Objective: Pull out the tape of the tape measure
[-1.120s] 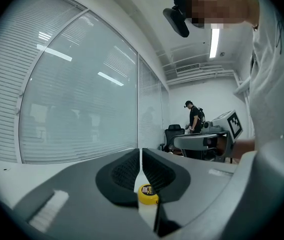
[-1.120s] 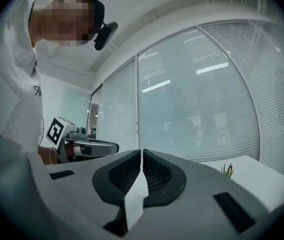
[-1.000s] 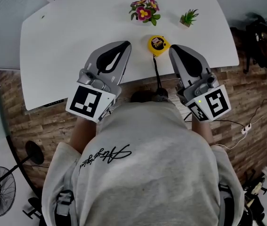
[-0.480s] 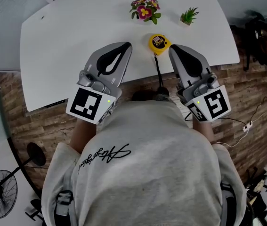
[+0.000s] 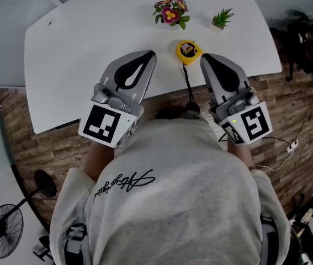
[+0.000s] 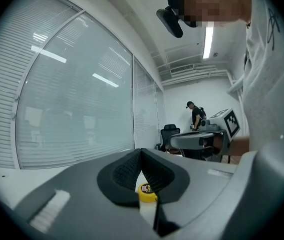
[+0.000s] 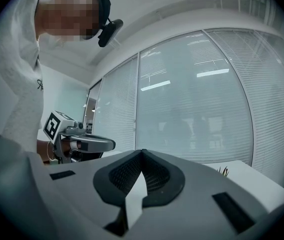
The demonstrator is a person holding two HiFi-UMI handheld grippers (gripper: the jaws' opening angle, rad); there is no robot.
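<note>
2 pairs of jaws pressed together, empty, with the yellow tape measure (image 5: 187, 52) between their tips.
It sits on the white tabletop (image 5: 79, 48) just ahead, nearer my right hand-held gripper (image 5: 204, 58) than my left hand-held gripper (image 5: 149, 54); its black strap (image 5: 186, 81) trails back toward me past the near edge. Potted flowers (image 5: 169, 11) and a small green plant (image 5: 221, 19) stand farther back, above a wood floor (image 5: 51, 148).

Bright office, blinds drawn
White tabletop (image 5: 79, 48) over wood-plank floor (image 5: 46, 148); glass walls with blinds (image 7: 197, 109); fan (image 5: 0, 234) lower left.

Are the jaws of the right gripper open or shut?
Shut. On the right gripper the jaws meet at the tip, nothing between them.
</note>
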